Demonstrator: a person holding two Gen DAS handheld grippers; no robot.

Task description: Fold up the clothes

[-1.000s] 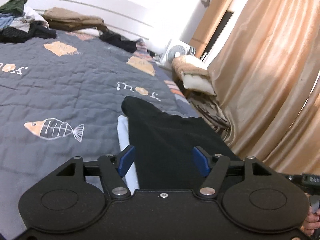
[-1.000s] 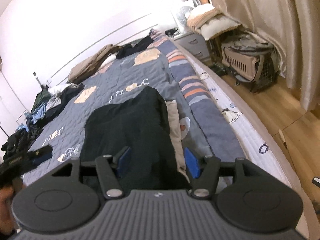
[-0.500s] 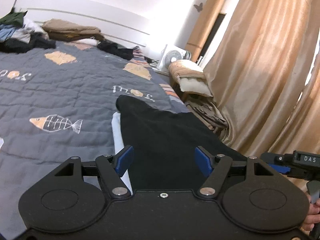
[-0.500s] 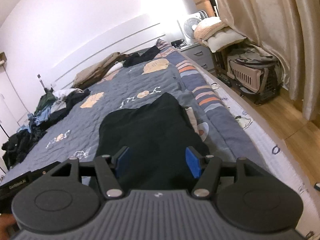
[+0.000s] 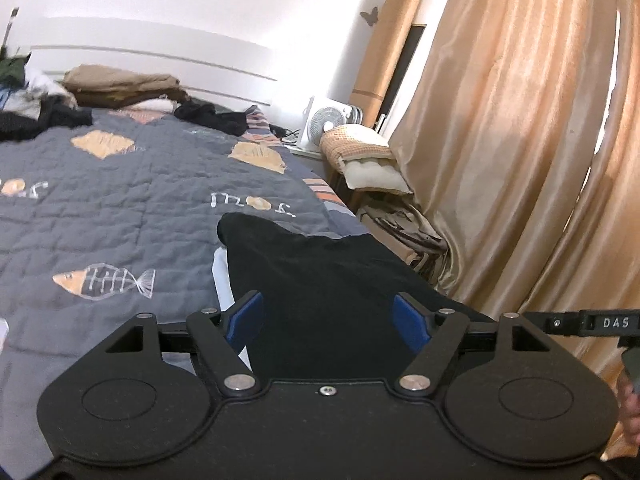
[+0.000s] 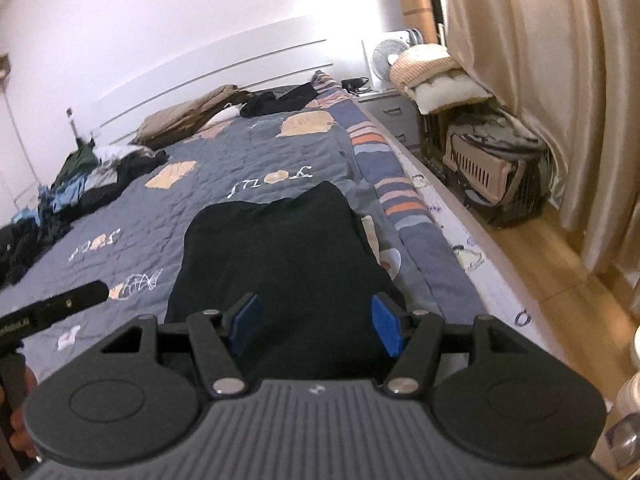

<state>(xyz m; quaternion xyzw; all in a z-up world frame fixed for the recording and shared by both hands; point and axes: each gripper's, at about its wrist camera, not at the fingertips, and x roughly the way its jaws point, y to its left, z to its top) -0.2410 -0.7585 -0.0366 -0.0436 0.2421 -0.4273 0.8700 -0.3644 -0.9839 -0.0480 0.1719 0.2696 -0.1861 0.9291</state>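
Nearest, the left gripper (image 5: pixel 328 316) has its blue pads apart and its jaws are opening, with nothing pinched; the black garment (image 5: pixel 320 276) lies below and beyond them. The right gripper (image 6: pixel 316 324) is likewise spread and grips nothing, hovering over the same black garment (image 6: pixel 280 256). That garment lies flat on the near right part of the grey fish-print quilt (image 5: pixel 112 200), over something pale (image 5: pixel 222 276) peeking out at its edge; it looks partly folded or laid out, which I cannot settle. Farther off, a heap of loose clothes (image 6: pixel 76 184) waits at the far left, and tan folded items (image 5: pixel 120 84) sit by the headboard, so much folding seems left.
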